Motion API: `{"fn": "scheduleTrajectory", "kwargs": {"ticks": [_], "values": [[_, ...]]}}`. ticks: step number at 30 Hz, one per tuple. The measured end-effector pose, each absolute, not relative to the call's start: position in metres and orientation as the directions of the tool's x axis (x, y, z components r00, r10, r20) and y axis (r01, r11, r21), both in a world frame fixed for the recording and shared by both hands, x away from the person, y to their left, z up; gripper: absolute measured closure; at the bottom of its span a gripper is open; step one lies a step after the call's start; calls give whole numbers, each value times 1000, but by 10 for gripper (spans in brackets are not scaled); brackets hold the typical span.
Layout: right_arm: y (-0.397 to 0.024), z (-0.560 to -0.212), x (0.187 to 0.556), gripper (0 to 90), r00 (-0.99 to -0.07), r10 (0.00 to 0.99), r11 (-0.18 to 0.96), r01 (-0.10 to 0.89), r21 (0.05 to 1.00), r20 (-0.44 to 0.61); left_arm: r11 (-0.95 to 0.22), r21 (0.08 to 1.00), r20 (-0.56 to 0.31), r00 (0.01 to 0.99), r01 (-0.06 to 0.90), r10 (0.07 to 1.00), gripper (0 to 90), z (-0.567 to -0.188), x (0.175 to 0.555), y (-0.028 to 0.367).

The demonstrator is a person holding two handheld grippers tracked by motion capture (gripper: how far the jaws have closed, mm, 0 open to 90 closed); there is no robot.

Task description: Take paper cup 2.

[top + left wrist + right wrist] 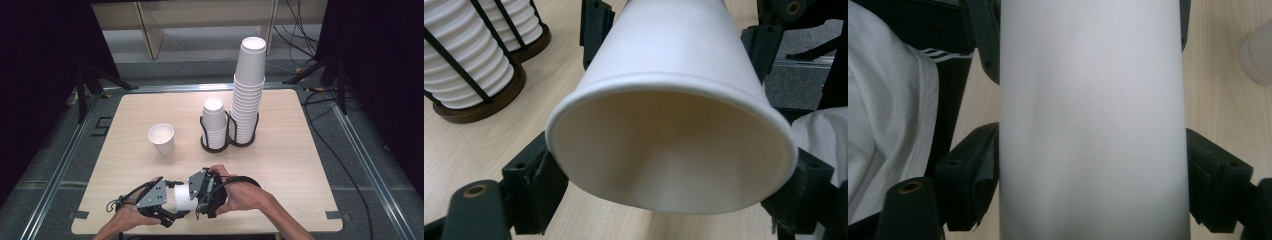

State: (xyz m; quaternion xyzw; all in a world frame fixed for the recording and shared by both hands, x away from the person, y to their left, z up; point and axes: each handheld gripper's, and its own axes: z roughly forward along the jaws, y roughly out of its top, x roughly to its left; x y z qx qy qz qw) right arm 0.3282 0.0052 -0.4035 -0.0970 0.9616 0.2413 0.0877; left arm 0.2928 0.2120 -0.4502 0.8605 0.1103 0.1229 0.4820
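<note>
Paper cup (669, 120) rim pinched by left tongs (172, 207), body by right tongs (197, 192), standing cup (162, 138) in high view

Both forearms enter from six o'clock and converge. The left gripper (172, 206) and right gripper (196, 192) face each other, each with fingers (541, 187) clamped on one white paper cup (184, 197) between them.

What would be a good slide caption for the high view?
Both grippers, left and right, hold one paper cup sideways near the table edge.
</note>
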Motion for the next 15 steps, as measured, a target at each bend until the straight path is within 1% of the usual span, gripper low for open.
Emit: {"fn": "scheduleTrajectory", "kwargs": {"ticks": [1,2,4,7,9,10,13,15], "values": [[6,-404,330,240,-955,-174,854,-268,446,-241,-512,856,105,946,72,307,164,-450,293,212],[6,-403,328,242,-961,-165,858,-251,448,-223,-508,858,105,944,73,312,163,-450,292,212],[5,-402,329,243,-957,-160,859,-255,444,-241,-509,857,96,946,79,309,152,-450,294,214],[4,-402,329,239,-960,-160,856,-251,452,-229,-470,878,72,944,94,323,123,-452,295,215],[2,-403,332,240,-957,-166,845,-262,466,-236,-418,902,38,943,109,329,113,-453,296,216],[0,-402,331,240,-966,-149,845,-236,479,-213,-411,904,32,942,116,335,114,-452,296,217],[-5,-400,334,241,-970,-136,827,-222,517,-200,-376,920,29,940,108,341,113,-449,297,221],[-10,-397,337,240,-976,-117,811,-201,550,-185,-328,938,13,937,110,349,112,-447,299,225]]}}
